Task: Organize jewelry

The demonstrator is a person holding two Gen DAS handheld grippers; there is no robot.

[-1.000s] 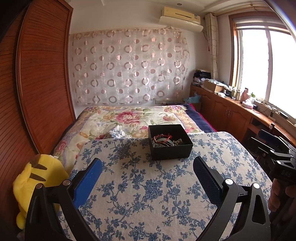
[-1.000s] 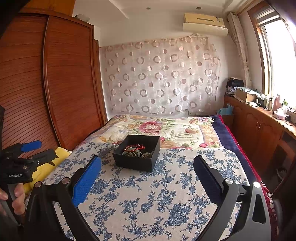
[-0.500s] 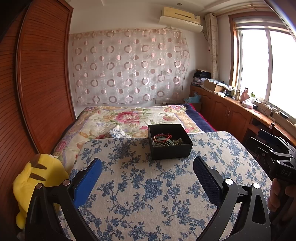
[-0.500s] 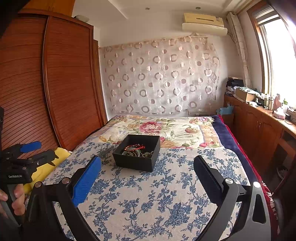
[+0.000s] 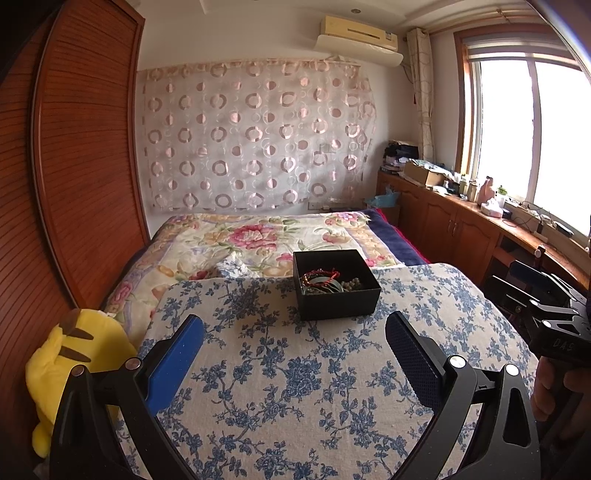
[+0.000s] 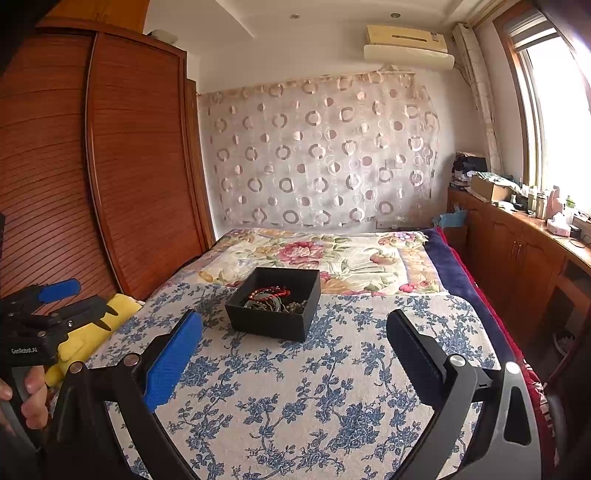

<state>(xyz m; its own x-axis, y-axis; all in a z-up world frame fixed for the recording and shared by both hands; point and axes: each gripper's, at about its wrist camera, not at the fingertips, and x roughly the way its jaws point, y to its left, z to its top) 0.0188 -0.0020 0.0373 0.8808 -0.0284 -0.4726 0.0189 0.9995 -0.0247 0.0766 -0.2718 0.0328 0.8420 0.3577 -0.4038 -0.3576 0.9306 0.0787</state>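
Black box (image 5: pixel 336 291) upright, open top up; red bracelet (image 5: pixel 320 275) flat inside.

Daylight from the overexposed window (image 5: pixel 532 133) lights both sharp, edge-warped fisheye views.

A yellow plush toy (image 5: pixel 74 354) lies off the table's (image 5: pixel 295 387) left edge, against the wooden wardrobe (image 5: pixel 85 155). Beyond the far edge spreads a floral bedspread (image 5: pixel 258 236) beneath a circle-patterned curtain (image 5: pixel 255 136). An air conditioner (image 5: pixel 356 35) hangs above.
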